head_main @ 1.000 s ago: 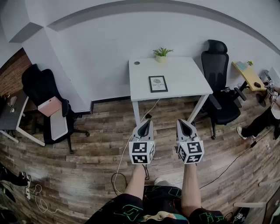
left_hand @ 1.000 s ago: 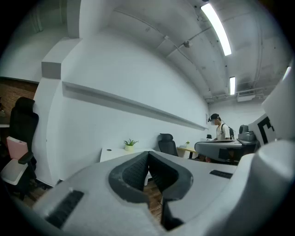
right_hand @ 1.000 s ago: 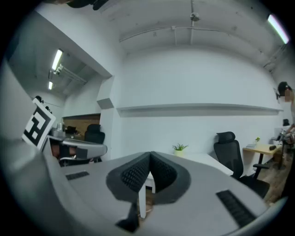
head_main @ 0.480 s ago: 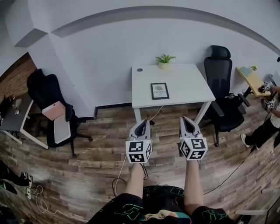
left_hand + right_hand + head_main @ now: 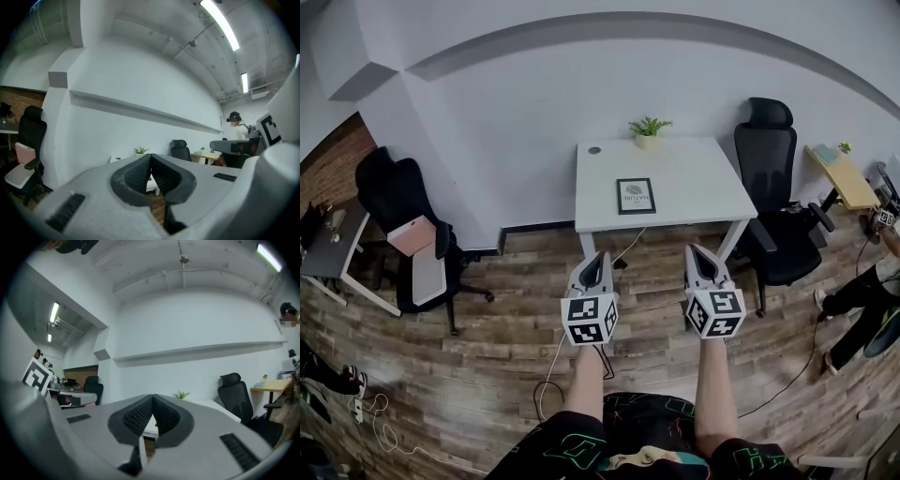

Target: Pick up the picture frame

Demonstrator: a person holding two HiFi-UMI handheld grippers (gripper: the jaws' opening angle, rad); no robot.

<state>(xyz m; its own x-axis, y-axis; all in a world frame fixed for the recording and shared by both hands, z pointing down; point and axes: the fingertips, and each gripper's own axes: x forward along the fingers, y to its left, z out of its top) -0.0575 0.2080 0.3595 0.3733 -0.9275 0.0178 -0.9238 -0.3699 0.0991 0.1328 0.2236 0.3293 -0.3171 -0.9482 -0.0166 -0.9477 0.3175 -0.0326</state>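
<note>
A dark picture frame [image 5: 636,196] lies flat on the white table [image 5: 703,192] against the far wall, with a small potted plant [image 5: 648,130] behind it. My left gripper [image 5: 599,258] and right gripper [image 5: 695,249] are held out level over the wooden floor, short of the table's front edge, both shut and empty. In the left gripper view the jaws [image 5: 151,157] meet at the tips, with the plant [image 5: 140,151] and table edge beyond. The right gripper view shows its shut jaws [image 5: 153,398] and the plant [image 5: 181,395].
A black office chair [image 5: 773,202] stands right of the table, another black chair [image 5: 403,225] with a pink cushion at the left. A cable [image 5: 562,347] trails over the floor below my left gripper. A wooden side desk [image 5: 842,175] and a person's legs [image 5: 853,300] are at the far right.
Both grippers have moved forward toward the table and stayed shut. The view has shifted, so the table and frame sit a little lower and closer.
</note>
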